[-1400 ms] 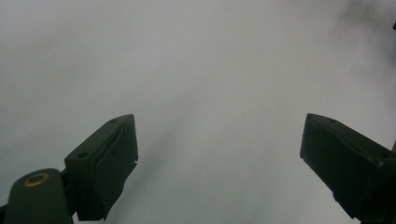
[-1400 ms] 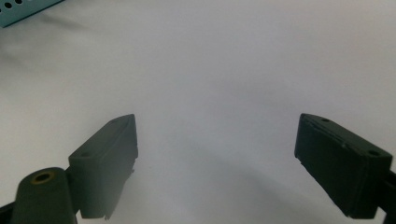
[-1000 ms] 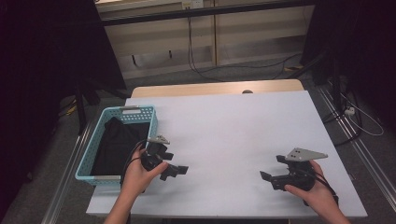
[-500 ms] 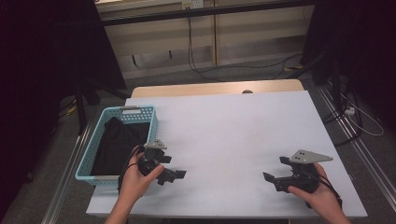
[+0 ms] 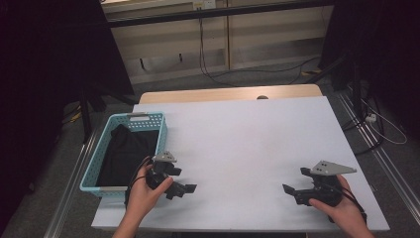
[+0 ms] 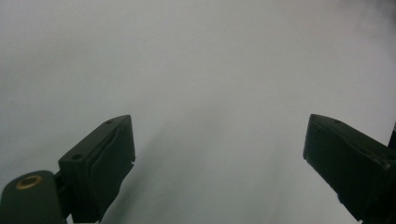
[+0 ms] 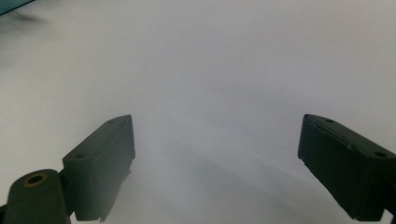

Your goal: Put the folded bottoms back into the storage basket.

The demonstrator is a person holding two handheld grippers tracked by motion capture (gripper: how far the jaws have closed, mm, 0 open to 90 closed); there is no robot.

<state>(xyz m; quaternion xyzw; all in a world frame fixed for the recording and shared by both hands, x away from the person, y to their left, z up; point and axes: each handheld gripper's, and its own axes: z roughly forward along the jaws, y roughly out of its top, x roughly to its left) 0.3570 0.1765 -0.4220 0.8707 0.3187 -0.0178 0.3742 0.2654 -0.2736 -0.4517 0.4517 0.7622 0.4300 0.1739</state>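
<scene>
Over the white tabletop (image 5: 247, 148) my left gripper (image 5: 182, 189) and right gripper (image 5: 289, 191) hover with jaws spread wide, empty. Black cloth (image 5: 124, 153) lies in the teal basket (image 5: 91, 166) (just beside my left); I judge nothing remains outside.

Black grippers with grey triangular plates, black fingers (image 6: 100, 172).

High view: fixed overhead cam, faces fwd and down, far off, wide white rectangular tabletop (image 5: 247, 144) mid-frame. Left and right gripper views: cams ride low, very near, looking along black jaws; all share that tabletop.
</scene>
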